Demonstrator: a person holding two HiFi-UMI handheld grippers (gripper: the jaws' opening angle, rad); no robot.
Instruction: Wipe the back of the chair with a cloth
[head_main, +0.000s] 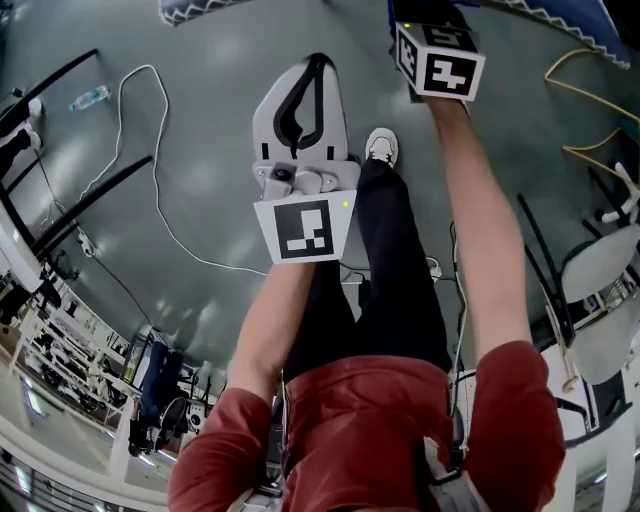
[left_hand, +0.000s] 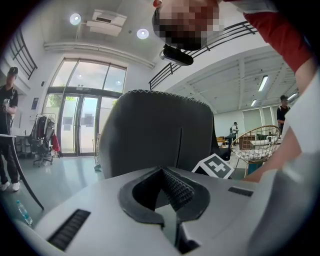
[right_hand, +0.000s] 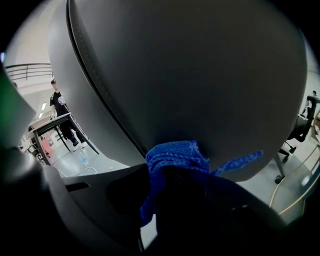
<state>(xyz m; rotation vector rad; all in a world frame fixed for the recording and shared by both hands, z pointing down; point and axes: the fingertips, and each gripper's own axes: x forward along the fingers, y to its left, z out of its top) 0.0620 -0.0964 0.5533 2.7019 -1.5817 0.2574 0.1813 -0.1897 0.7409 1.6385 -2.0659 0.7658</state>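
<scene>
The chair's grey padded back (right_hand: 200, 75) fills the right gripper view, and a seam runs down its left side. My right gripper (right_hand: 172, 170) is shut on a blue cloth (right_hand: 175, 156), whose bunched end is pressed against the lower part of the back. In the head view only that gripper's marker cube (head_main: 440, 60) shows, at the top by the stitched edge of the chair (head_main: 190, 8). My left gripper (head_main: 318, 65) hangs lower and to the left, shut on nothing. The left gripper (left_hand: 161, 170) faces the chair back (left_hand: 160, 130) from a short way off, without touching it.
A white cable (head_main: 150, 180) loops over the grey floor on the left, with a water bottle (head_main: 90, 97) near it. A white chair (head_main: 600, 270) stands at the right. A person (left_hand: 7, 130) stands far left, and a wire basket chair (left_hand: 257, 142) stands beyond.
</scene>
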